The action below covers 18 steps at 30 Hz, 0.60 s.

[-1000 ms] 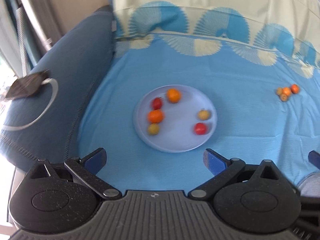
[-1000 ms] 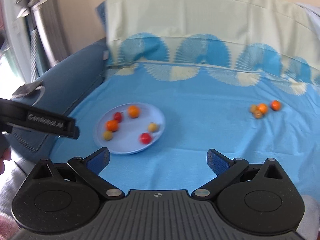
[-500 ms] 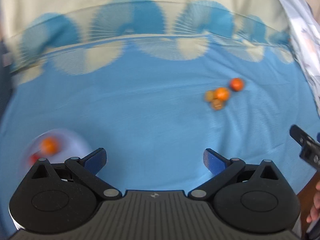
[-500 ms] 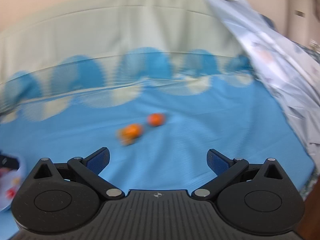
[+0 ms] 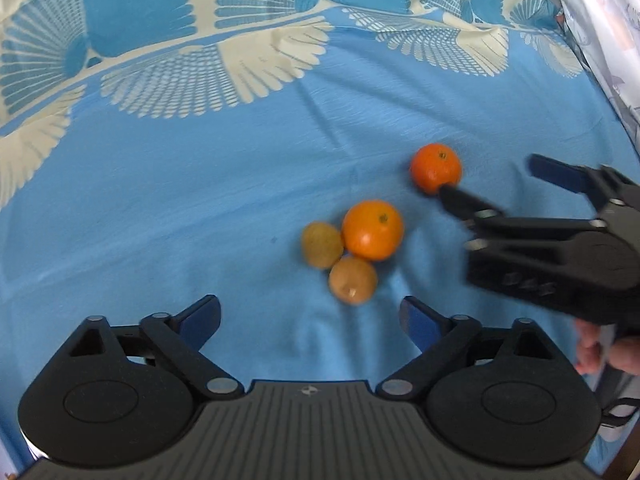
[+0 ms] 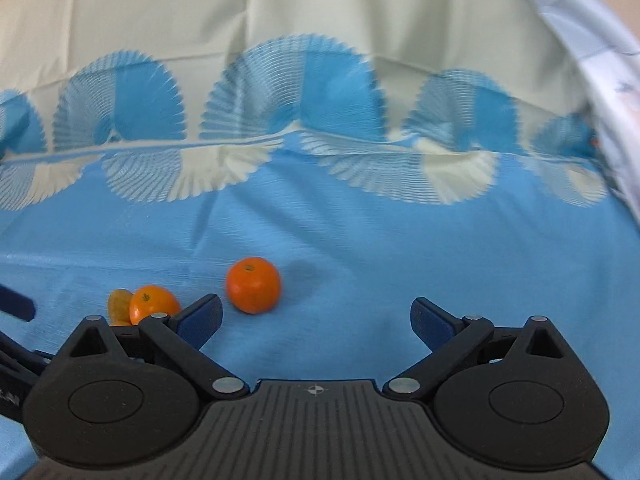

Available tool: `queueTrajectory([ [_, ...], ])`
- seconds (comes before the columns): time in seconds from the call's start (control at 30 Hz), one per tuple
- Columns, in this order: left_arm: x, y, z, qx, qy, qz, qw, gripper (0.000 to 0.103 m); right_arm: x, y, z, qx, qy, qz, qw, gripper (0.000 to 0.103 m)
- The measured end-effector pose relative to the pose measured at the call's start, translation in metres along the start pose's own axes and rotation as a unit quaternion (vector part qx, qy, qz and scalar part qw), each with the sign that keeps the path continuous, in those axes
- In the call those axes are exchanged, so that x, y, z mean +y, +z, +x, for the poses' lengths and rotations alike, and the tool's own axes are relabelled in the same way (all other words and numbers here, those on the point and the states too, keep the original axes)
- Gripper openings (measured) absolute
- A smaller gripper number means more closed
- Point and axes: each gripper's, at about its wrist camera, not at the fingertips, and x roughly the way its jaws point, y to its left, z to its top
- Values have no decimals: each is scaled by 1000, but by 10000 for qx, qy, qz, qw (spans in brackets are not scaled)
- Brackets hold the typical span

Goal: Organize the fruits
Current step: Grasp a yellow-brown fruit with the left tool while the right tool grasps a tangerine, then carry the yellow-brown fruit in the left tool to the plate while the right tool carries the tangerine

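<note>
Several fruits lie on the blue cloth. In the left wrist view a big orange touches two yellow-brown fruits, and a lone tangerine lies to the right. My left gripper is open and empty, just short of the cluster. My right gripper is open and empty; the tangerine lies just ahead near its left finger. It also shows in the left wrist view, its left fingertip beside the tangerine. The plate is out of view.
The blue cloth has a cream and blue fan-patterned border rising at the back. A pale printed fabric hangs along the right side. A hand holds the right gripper.
Both grippers swung right from the plate and closed in on the loose fruits, which are now large and near. The right gripper has come beside the tangerine.
</note>
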Motion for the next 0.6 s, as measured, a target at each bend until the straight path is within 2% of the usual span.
queueTrajectory([
  [0.03, -1, 1, 2, 10, -55, 62, 10000, 78, 2, 1, 8, 15, 98, -76, 9999, 96],
  [0.07, -2, 3, 6, 59, -125, 140, 9998, 53, 4, 2, 14, 35, 177, -170, 9997, 94],
  [0.1, -4, 4, 8, 35, -174, 179, 9997, 34, 6, 2, 20, 60, 236, -256, 9994, 89],
  [0.13, -5, 4, 7, -75, -156, 220, 9996, 30, 8, 2, 25, 89, 271, -338, 9990, 75],
  [0.2, -2, 3, 5, -127, -175, 156, 9996, 29, 11, 1, 30, 53, 345, -462, 9983, 58],
  [0.23, 1, 2, 3, -122, -200, 97, 9997, 29, 12, 1, 29, 30, 371, -472, 9982, 37],
  [0.3, 6, -2, -8, -145, -197, 68, 9997, 29, 13, 3, 22, 83, 130, -416, 9990, 38],
  [0.4, 18, -14, -36, -229, -168, 12, 9996, 29, 3, -2, -2, 70, -182, 57, 9998, 38],
  [0.6, 51, -60, -125, -414, 26, -193, 9990, 29, 7, -13, -102, -243, -329, 786, 9961, 38],
])
